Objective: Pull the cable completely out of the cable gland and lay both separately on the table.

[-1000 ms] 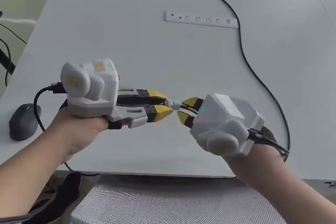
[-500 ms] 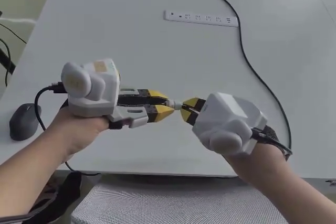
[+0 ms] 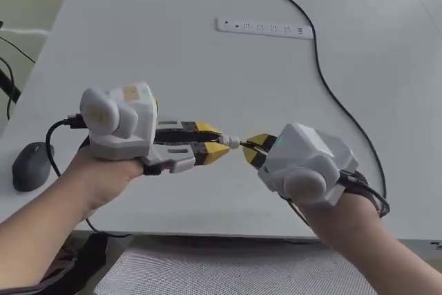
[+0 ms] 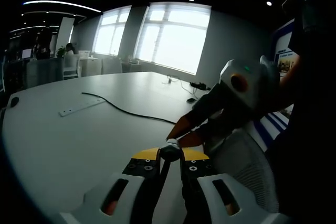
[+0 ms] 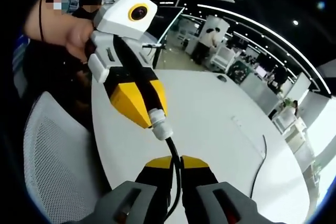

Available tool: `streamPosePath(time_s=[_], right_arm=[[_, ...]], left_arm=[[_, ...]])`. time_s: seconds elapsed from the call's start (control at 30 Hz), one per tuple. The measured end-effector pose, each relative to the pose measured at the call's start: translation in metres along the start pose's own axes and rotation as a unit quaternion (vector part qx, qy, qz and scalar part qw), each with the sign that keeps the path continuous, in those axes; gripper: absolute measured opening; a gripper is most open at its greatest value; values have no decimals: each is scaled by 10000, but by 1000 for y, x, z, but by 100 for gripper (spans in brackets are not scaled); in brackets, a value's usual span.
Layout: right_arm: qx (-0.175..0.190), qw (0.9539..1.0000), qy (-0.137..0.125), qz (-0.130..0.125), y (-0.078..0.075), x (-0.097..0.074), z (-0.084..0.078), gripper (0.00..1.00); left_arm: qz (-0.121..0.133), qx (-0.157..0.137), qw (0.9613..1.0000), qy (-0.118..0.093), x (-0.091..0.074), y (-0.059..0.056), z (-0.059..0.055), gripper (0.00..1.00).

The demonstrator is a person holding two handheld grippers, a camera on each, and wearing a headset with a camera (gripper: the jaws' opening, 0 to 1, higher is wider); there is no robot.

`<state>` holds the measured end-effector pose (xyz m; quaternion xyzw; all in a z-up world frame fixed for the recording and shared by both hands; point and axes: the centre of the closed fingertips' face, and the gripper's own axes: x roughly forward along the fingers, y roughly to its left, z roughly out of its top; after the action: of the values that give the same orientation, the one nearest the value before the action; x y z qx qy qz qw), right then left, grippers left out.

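My left hand-held gripper (image 3: 222,146) clamps the white cable gland (image 3: 234,143). My right hand-held gripper (image 3: 253,151) is closed on the black cable (image 5: 175,161) entering it, just beside. Both hang above the surface's (image 3: 207,67) near edge.

The left gripper (image 4: 170,156) rises from the bottom centre, its yellow-tipped jaws closed on the small pale gland (image 4: 170,149). Just beyond the gland, to the right of centre, the right gripper (image 4: 182,134) points back at it, white housing uppermost, its jaw tips in shade. The table (image 4: 58,145) spreads across the left half. On it, at mid left, lies a power strip (image 4: 77,107), and a black cord (image 4: 126,110) runs beside it towards the centre. Bright windows (image 4: 173,38) stand at the top centre.
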<state>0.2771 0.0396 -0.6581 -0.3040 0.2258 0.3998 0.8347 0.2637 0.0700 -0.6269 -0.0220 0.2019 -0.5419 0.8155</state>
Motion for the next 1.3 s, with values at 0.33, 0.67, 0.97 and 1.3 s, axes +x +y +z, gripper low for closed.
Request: streamPosePath(time_s=[0.33, 0.67, 0.97, 1.3], right_arm=[[1326, 9911, 100, -80, -14, -2, -30, 0], [2665, 9637, 119, -119, -16, 0, -61, 0], [2719, 9622, 108, -101, -11, 1, -63, 1], [2722, 9622, 88, -80, -11, 1, -63, 1]], left_arm=[[16, 25, 10000, -27, -2, -1, 2, 15], [23, 23, 10000, -19, -3, -2, 1, 15], [31, 21, 10000, -9, -1, -3, 1, 15], [54, 13, 10000, -19, 0, -2, 2, 15]])
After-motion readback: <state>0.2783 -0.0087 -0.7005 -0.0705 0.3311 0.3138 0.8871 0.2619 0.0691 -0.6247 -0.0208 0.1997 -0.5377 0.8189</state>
